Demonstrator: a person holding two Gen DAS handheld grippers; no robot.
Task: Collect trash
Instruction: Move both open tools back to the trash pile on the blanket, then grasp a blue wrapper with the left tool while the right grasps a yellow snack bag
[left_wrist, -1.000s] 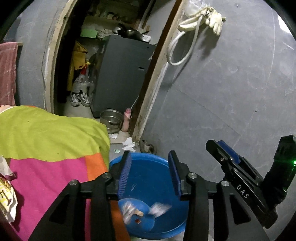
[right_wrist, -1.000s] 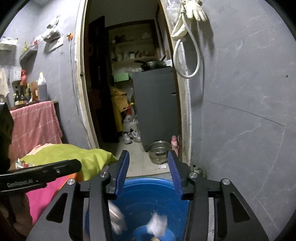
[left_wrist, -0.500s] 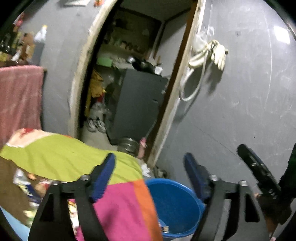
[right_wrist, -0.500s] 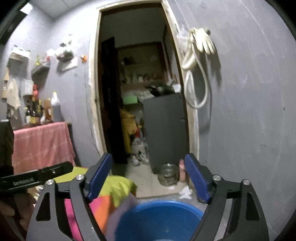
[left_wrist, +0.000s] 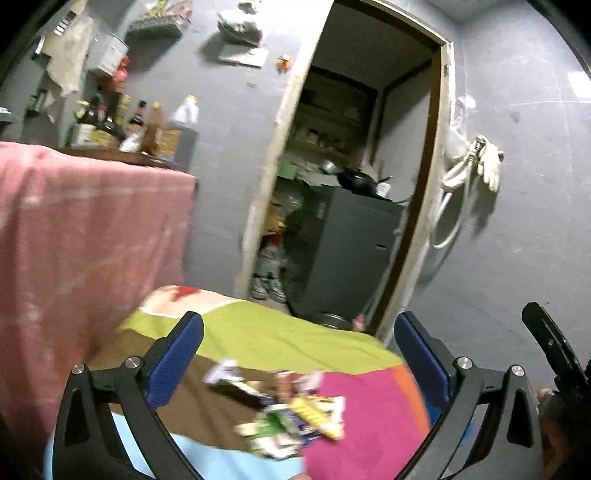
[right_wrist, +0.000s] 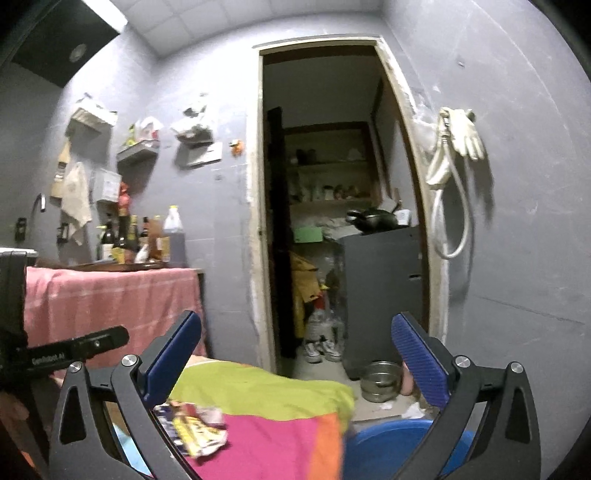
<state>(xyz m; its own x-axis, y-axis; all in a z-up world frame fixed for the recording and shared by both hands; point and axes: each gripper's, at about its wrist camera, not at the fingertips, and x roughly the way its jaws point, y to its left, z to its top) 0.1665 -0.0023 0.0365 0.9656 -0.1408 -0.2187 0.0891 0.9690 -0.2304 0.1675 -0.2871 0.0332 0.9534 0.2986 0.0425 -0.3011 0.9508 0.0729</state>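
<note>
Both tongs, left (left_wrist: 298, 360) and right (right_wrist: 295, 360), were opening empty, while blurred wrappers (left_wrist: 295, 410), apparently several, remained on the table (left_wrist: 369, 406).

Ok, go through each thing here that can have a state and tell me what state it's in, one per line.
left gripper: jaws opening, nothing between them
right gripper: jaws opening, nothing between them
wrappers: loose on the cloth, not collected
blue basin: on the floor beside the cloth
doorway: open
white glove: hanging on the wall
</note>
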